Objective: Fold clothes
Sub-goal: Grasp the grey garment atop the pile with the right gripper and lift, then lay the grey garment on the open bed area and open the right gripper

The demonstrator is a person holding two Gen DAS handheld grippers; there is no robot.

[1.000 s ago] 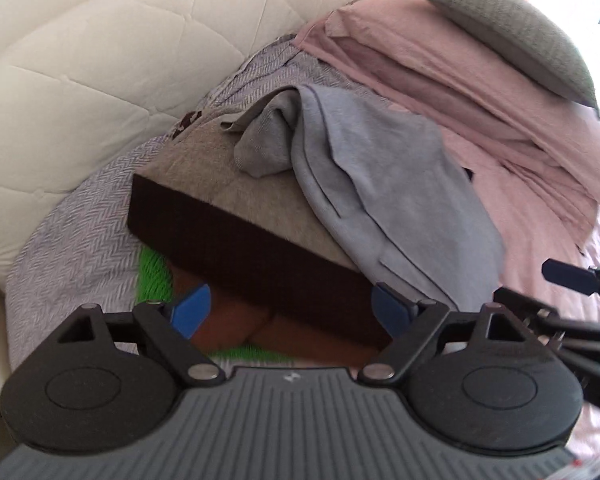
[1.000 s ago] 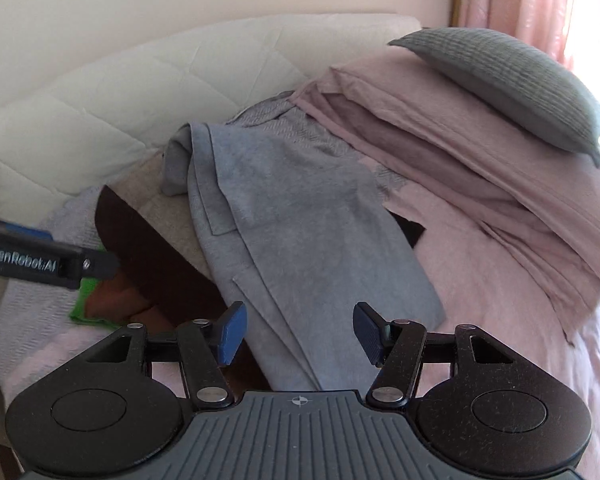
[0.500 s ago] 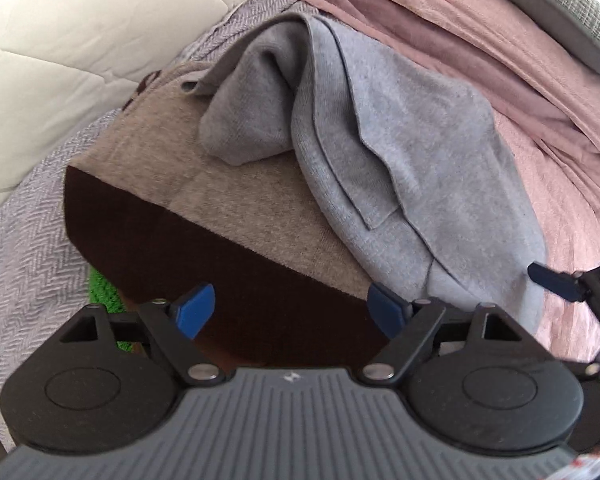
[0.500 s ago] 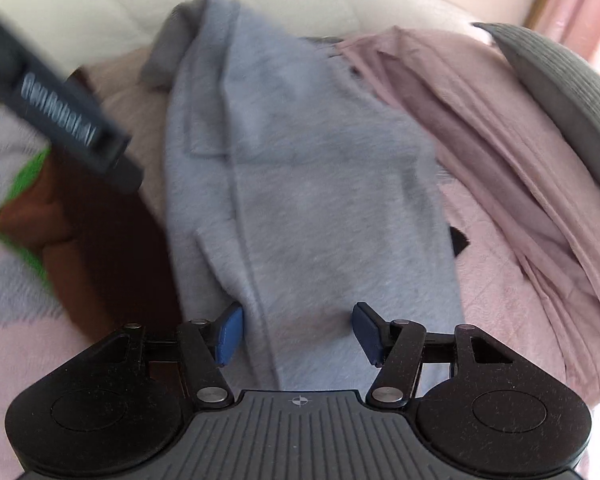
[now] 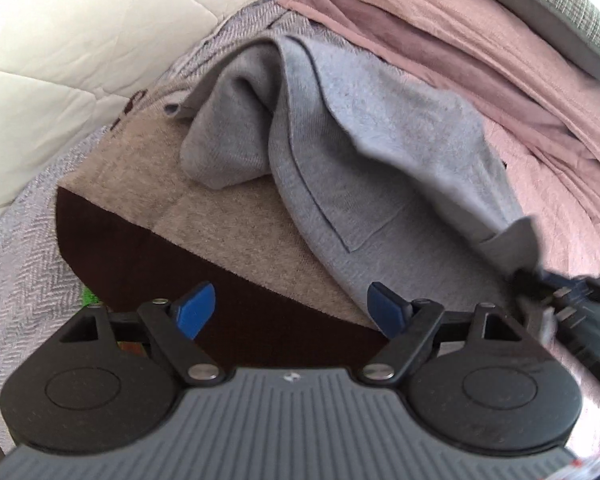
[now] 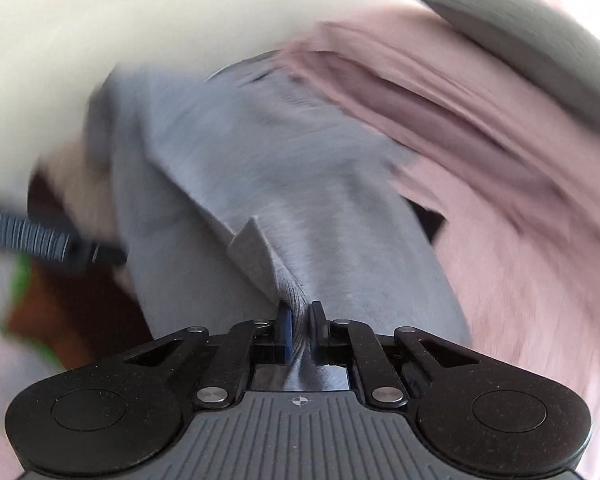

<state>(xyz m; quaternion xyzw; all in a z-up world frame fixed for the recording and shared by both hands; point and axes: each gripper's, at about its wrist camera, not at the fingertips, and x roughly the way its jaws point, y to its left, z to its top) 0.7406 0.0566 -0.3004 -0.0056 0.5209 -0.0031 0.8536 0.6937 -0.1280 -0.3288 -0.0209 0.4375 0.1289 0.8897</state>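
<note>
R gripper (image 6: 299, 322) just clamped grey garment (image 6: 260, 168) — angled down.

A bedroom in a home: a cream quilted headboard (image 5: 60, 60) backs a bed spread with pink bedding (image 5: 480, 52), and a grey-green pillow (image 5: 548, 12) lies on top. Loose clothes, among them a grey garment (image 5: 380, 152), lie heaped on the bed

Right gripper (image 6: 300, 326) just closed, pinching cloth; left gripper (image 5: 290, 308) fingers wide apart.
</note>
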